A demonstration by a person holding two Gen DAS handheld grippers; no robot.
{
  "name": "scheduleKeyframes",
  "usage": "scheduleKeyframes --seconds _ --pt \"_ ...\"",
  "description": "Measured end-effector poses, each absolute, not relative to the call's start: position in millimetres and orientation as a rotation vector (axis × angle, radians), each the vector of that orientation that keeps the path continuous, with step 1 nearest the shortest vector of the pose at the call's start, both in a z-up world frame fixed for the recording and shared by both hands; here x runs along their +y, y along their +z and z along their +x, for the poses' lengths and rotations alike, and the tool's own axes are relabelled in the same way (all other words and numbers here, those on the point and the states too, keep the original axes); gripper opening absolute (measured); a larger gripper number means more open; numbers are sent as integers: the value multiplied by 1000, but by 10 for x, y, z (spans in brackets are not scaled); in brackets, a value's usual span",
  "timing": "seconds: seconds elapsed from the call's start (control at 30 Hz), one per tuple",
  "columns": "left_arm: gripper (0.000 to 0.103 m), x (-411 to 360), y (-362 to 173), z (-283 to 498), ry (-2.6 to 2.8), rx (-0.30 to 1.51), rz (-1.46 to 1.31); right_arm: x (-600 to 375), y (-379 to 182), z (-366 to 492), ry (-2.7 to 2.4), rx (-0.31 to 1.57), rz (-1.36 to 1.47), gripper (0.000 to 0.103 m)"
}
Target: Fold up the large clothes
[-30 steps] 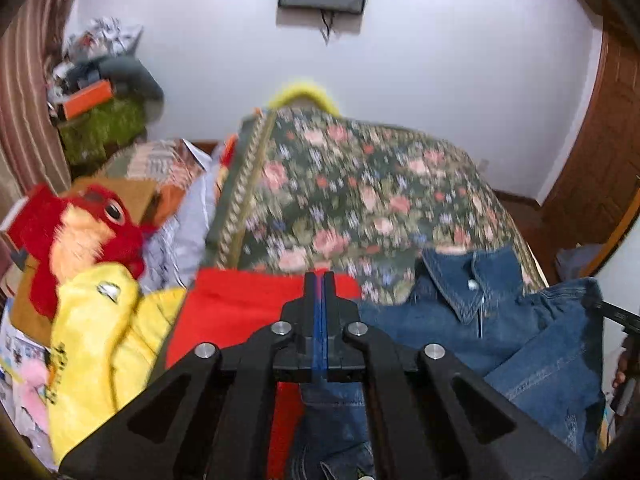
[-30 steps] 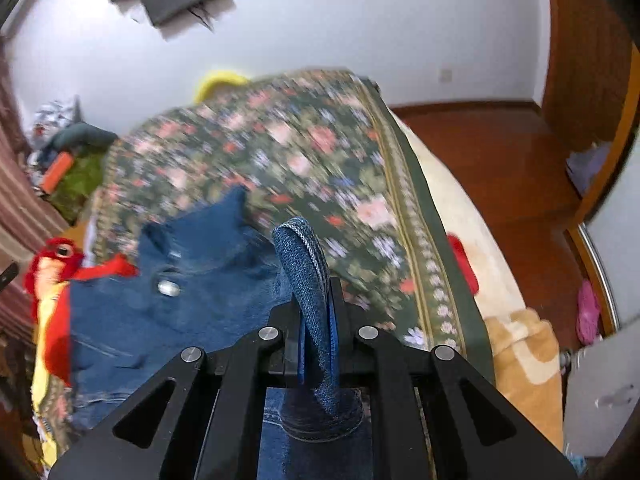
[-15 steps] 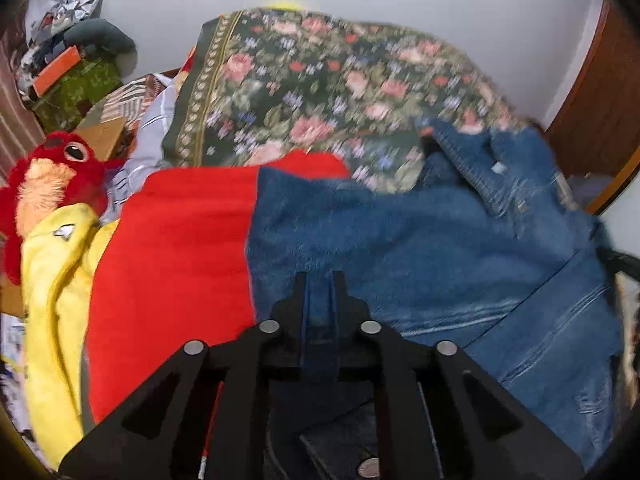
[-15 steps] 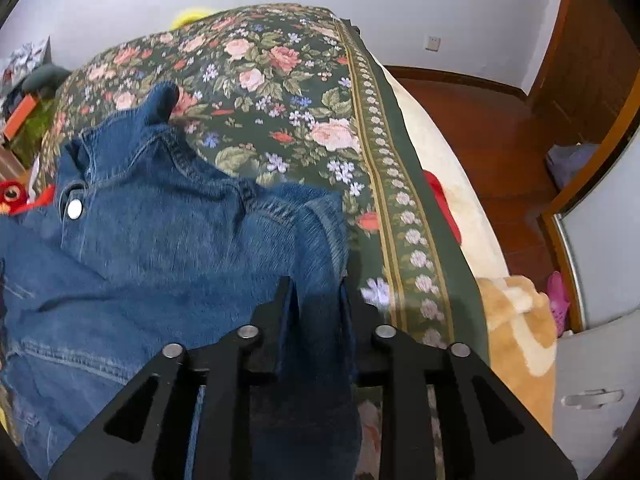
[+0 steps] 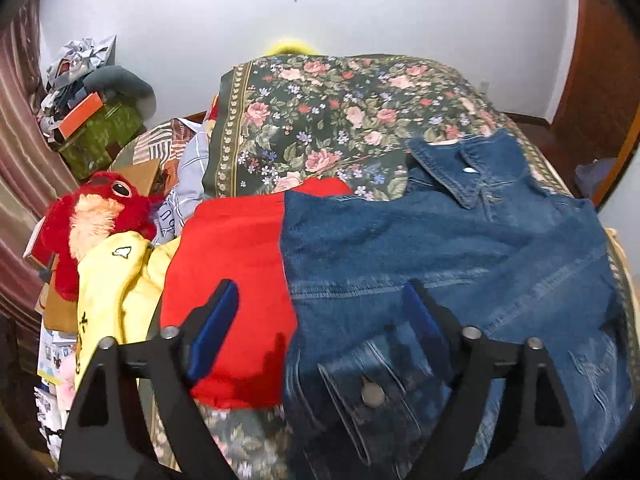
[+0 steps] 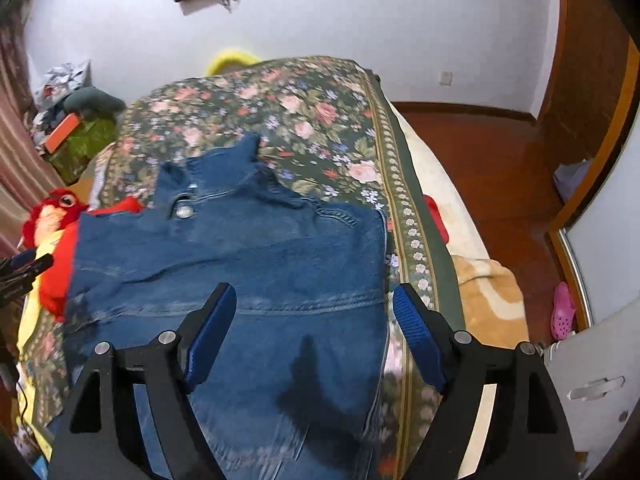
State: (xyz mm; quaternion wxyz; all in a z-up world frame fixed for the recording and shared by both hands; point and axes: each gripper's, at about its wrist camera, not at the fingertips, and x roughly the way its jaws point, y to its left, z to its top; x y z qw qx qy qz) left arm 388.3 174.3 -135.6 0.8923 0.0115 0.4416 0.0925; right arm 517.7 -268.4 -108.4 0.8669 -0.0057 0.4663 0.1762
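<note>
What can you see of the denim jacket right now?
The denim jacket is blue, with pale stitched seams, a collar, metal buttons and a buttoned chest pocket. It lies spread flat, collar away from the cameras, on the floral bedspread, its left edge overlapping a red garment. Neither gripper holds it.

Denim jacket (image 5: 460, 248) on floral bed (image 5: 340, 120)

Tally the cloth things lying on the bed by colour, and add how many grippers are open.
Blue: 1, the denim jacket
Red: 1, the red cloth
Yellow: 1, the yellow garment
Total cloth things: 3
Open grippers: 2, the left gripper and the right gripper, neither holding anything.
</note>
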Motion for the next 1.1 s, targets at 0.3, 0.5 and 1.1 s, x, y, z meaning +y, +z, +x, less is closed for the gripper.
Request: scheduleKeyframes --seconds 0.3,0.5,1.1 --pt "89 1684 -1268 3122 116 895 -25 -2722 -960 4665 390 976 -21 78" --pt "89 1717 -1583 2663 97 967 -41 -2910 -1124 4312 373 1027 16 78" --pt "89 1965 -2628 1822 61 1188 -573 -3274 -2053 3774 347 1326 316 78"
